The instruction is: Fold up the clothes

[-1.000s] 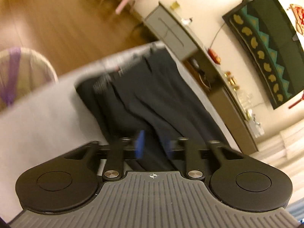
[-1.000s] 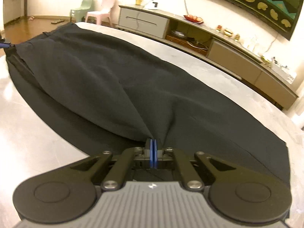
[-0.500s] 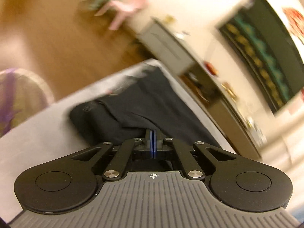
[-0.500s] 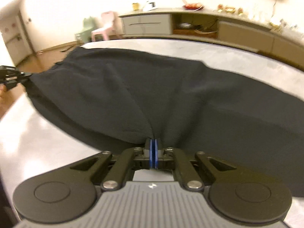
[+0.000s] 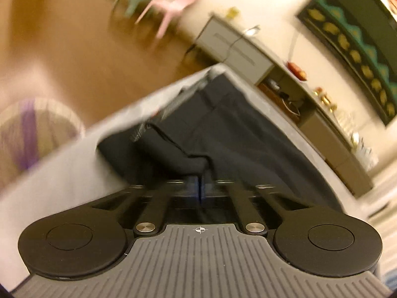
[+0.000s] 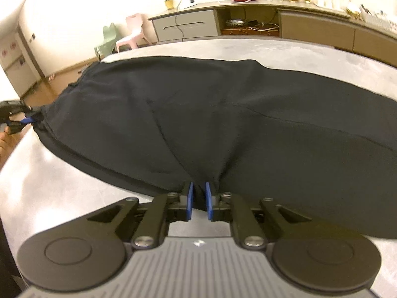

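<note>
Leftward, left tool clamps trousers edge; right tool opening, fabric between; table bare nearside.

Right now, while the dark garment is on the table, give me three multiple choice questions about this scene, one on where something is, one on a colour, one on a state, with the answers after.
1. Where does the black garment lie?
A. On the wooden floor
B. Spread on the grey table
C. Over the pink chair

2. What colour are the pads of the right gripper?
A. Blue
B. Red
C. White

3. How does the left gripper stand?
A. Wide open above bare table
B. Shut on a fold of the garment
C. Shut on a cup

Answers:
1 B, the cloth lies flat across the tabletop in the right wrist view.
2 A, both pads show blue with a strip of cloth between them, and the jaws are opening.
3 B, the jaws meet with dark cloth bunched at their tips, and the right wrist view shows them pinching the garment's corner.
</note>
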